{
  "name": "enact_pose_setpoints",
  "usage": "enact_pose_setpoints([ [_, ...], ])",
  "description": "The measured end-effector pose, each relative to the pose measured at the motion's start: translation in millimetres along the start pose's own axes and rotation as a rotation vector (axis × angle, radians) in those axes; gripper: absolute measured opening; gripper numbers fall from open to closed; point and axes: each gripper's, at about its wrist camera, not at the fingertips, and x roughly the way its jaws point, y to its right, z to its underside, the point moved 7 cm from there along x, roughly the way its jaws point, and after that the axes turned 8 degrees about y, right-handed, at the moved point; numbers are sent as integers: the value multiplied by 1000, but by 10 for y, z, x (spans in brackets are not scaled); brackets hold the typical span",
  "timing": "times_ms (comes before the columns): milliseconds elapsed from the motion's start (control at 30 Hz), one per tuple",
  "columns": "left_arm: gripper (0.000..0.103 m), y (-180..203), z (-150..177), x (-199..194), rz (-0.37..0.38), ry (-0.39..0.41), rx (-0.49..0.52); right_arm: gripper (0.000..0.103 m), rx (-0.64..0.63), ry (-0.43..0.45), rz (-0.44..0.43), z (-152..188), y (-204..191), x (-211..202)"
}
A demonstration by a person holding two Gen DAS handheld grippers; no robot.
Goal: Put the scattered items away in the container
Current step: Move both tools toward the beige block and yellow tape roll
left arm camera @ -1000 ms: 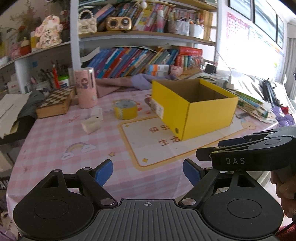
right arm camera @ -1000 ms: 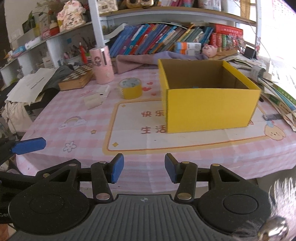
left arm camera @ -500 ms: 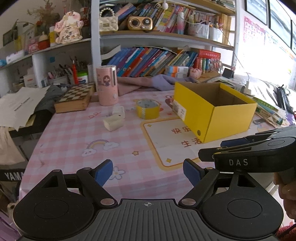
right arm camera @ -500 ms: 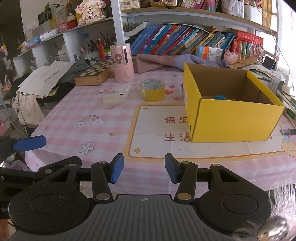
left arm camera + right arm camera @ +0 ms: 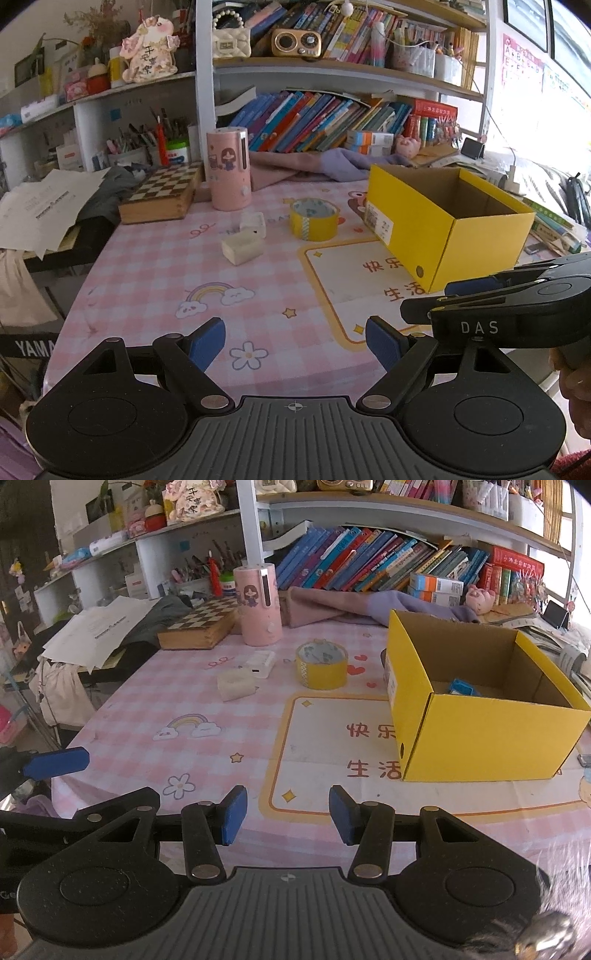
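Note:
An open yellow cardboard box stands on the right of the pink checked table, with a small blue item inside. A yellow tape roll, a cream block and a small white box lie left of it. My left gripper is open and empty over the table's near edge. My right gripper is open and empty, also at the near edge; it shows at the right of the left wrist view.
A pink cylinder and a wooden chessboard box stand at the back of the table. Purple cloth lies behind the box. Shelves of books rise behind. Papers lie at the left.
Both grippers have swung left and pulled back a little, so the box now sits further right and more of the table's left side shows. Both stay open and empty.

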Motion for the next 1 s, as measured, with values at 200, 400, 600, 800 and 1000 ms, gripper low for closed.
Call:
enact_pose_setpoints([
  [200, 85, -61, -7, 144, -15, -16, -11, 47, -3, -15, -8, -43, 30, 170],
  [400, 85, -143, -62, 333, -34, -30, -23, 47, -9, -29, -17, -126, 62, 381],
  [600, 85, -209, -171, 591, -46, -38, -31, 47, -20, -33, -23, -308, 127, 639],
  [800, 85, -279, -245, 876, -66, -61, -39, 47, -28, -50, -32, -458, 202, 934],
  [1000, 85, -366, -298, 1149, -99, -85, -40, 51, -31, -68, -36, -592, 273, 1227],
])
